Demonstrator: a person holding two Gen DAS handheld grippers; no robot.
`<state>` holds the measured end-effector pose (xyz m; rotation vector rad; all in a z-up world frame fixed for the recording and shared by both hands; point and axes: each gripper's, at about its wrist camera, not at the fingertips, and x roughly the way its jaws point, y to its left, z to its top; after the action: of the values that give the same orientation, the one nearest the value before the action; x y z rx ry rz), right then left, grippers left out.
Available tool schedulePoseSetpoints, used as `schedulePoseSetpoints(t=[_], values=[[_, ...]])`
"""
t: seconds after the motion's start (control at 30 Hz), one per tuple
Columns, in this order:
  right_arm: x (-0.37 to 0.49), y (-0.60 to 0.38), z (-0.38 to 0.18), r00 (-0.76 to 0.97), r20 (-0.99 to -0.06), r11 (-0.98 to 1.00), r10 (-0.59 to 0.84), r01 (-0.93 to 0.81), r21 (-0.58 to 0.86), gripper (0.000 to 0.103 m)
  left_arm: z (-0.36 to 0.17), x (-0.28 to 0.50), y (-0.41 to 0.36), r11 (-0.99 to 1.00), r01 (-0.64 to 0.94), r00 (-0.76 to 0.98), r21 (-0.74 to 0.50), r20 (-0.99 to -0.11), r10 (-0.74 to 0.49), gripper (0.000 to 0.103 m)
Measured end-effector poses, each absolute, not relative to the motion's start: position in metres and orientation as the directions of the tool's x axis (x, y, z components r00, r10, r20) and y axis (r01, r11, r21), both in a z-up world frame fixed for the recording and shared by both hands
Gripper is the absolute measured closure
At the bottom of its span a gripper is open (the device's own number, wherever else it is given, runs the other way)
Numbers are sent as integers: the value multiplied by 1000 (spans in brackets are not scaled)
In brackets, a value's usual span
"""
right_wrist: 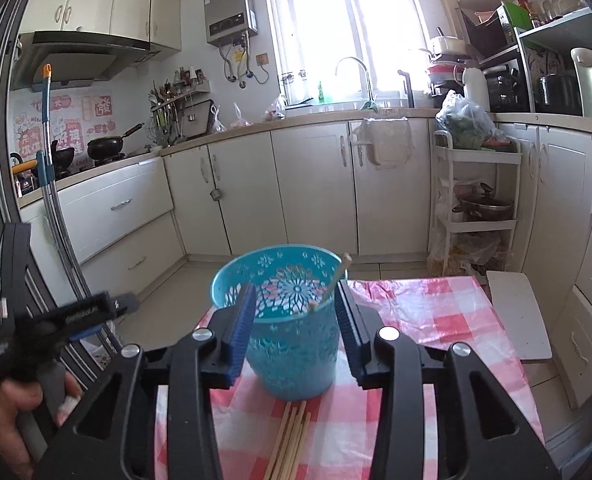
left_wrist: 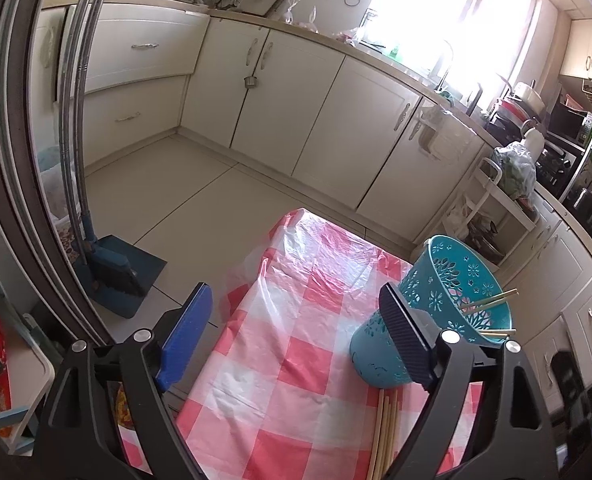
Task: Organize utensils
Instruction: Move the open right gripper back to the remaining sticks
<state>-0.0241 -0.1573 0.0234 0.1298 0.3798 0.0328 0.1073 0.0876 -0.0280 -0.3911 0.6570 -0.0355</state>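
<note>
A blue cup [right_wrist: 292,320] with flower holes stands on a small table with a red and white checked cloth [right_wrist: 416,312]. A couple of chopsticks [right_wrist: 334,280] already lean inside the cup. More loose chopsticks [right_wrist: 290,440] lie flat on the cloth just in front of the cup, close together in a bunch. The right gripper [right_wrist: 294,320] is up above the cup with its fingers apart, and it holds nothing. The left gripper [left_wrist: 296,336] is off to the left side over the cloth, wide open and empty too. The next job is probably to pick up one loose chopstick. It may help to go down low, pinch just one stick near its middle, lift it, tip it upright, and drop it gently in the cup. The cup looks light, so bumping it could knock it over.
</note>
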Motion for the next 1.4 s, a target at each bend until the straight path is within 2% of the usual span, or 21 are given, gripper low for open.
schedulePoseSetpoints(t=[0.2, 0.4, 0.53, 0.8, 1.4], values=[[-48, -161, -39, 844, -534, 991, 50, 26, 133, 58, -24, 96, 93, 935, -91, 801, -342, -583, -135, 20], [-47, -168, -74, 776, -629, 989, 40, 60, 138, 58, -35, 74, 113, 924, -146, 785, -353, -610, -108, 16], [-49, -164, -84, 768, -639, 990, 46, 52, 134, 56, -49, 79, 121, 915, -182, 750, -360, -653, -108, 16], [-50, -168, -97, 748, -662, 988, 48, 63, 143, 53, -60, 87, 107, 936, -170, 735, -310, -672, -89, 16], [-49, -169, -104, 729, -684, 987, 40, 77, 140, 52, -69, 94, 99, 941, -166, 717, -294, -692, -89, 16]])
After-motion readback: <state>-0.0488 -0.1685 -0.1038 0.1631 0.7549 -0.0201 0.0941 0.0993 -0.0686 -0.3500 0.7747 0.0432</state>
